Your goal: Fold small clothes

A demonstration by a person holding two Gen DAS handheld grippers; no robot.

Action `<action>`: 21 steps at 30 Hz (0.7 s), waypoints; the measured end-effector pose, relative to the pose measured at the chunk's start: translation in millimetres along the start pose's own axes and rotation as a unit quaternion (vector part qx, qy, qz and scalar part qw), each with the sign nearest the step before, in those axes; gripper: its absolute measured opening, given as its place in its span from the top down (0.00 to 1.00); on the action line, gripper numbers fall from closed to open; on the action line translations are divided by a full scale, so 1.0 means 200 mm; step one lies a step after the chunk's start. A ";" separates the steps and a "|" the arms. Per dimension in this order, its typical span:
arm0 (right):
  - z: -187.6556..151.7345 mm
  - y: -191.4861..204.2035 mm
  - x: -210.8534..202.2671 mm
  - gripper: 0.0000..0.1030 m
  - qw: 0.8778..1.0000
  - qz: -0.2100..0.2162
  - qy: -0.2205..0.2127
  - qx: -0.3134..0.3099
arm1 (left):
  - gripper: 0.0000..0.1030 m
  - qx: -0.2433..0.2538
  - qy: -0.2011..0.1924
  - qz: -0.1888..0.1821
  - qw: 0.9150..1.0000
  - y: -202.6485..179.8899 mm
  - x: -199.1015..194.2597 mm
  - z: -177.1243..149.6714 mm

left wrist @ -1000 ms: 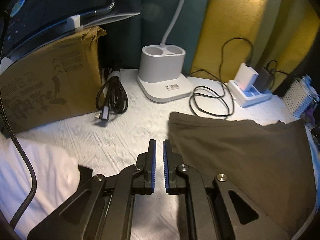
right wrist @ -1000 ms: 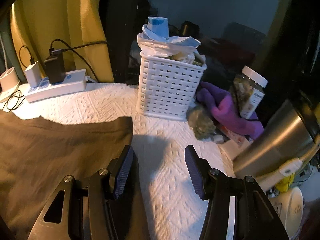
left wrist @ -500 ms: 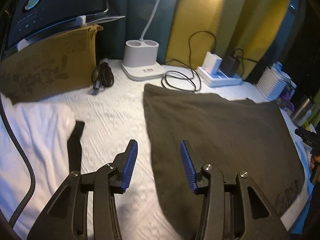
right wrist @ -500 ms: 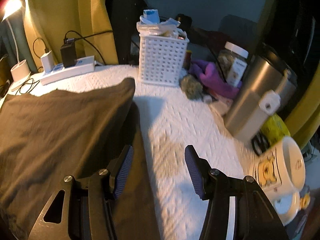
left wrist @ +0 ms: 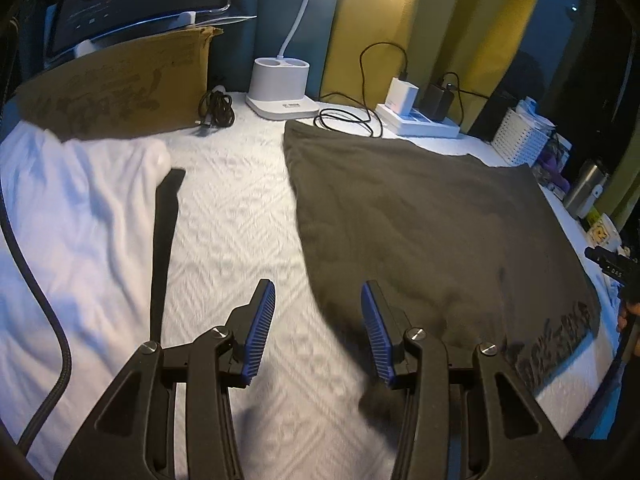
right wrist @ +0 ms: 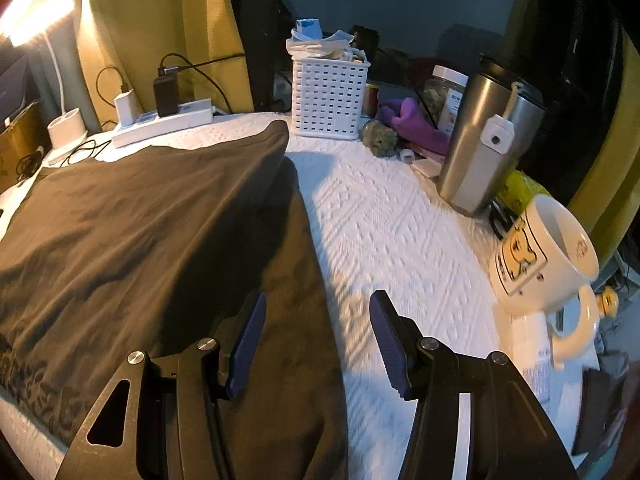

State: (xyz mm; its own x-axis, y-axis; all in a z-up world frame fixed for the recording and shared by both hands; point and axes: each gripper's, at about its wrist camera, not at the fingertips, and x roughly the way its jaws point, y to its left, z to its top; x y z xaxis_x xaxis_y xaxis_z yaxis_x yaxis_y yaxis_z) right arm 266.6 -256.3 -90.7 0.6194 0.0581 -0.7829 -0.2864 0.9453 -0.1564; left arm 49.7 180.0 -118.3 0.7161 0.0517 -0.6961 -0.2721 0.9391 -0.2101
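While both jaws stand spread and grasp nothing, the left hand-held gripper (left wrist: pixel 318 330) hangs over the white textured cover (left wrist: pixel 236 216) at the left edge of the brown garment (left wrist: pixel 432 224), and the right hand-held gripper (right wrist: pixel 318 338) hangs over that garment's right edge. Spread flat, the brown garment reaches from the near edge almost to the power strip (right wrist: pixel 160 126) at the back. A white basket (right wrist: pixel 329 98), steel tumbler (right wrist: pixel 476 140) and mug (right wrist: pixel 540 256) line the right side. White cloth (left wrist: pixel 76 208) lies at the left.
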 end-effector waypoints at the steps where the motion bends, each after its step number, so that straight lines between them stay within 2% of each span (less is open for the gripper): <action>1: -0.02 0.00 -0.01 0.46 1.000 0.000 0.000 0.000 | 0.57 -0.002 0.001 -0.009 1.000 0.00 -0.01 -0.02; 6: -0.10 0.00 -0.07 0.46 1.000 0.001 0.002 0.004 | 0.57 0.004 0.018 -0.044 0.999 -0.05 0.00 -0.13; 11: -0.21 -0.04 -0.11 0.46 1.000 0.001 0.008 0.020 | 0.56 0.000 0.018 -0.093 0.995 -0.09 -0.02 -0.18; 13: -0.26 -0.07 -0.12 0.46 1.000 0.006 0.010 0.029 | 0.41 -0.004 0.024 -0.100 0.995 -0.11 0.00 -0.20; 18: -0.36 -0.10 -0.14 0.46 0.998 0.030 0.020 0.046 | 0.39 -0.001 0.024 -0.099 0.995 -0.16 0.03 -0.22; 21: -0.39 -0.10 -0.15 0.46 0.997 0.048 0.017 0.054 | 0.39 -0.008 0.017 -0.111 0.994 -0.18 0.04 -0.22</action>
State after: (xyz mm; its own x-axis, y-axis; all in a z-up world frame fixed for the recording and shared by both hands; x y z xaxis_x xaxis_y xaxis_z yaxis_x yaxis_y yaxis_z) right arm 197.6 -302.2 -111.5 0.5670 0.1409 -0.8116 -0.2618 0.9650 -0.0154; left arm 36.2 132.3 -145.9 0.7373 -0.1684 -0.6542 -0.1193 0.9208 -0.3715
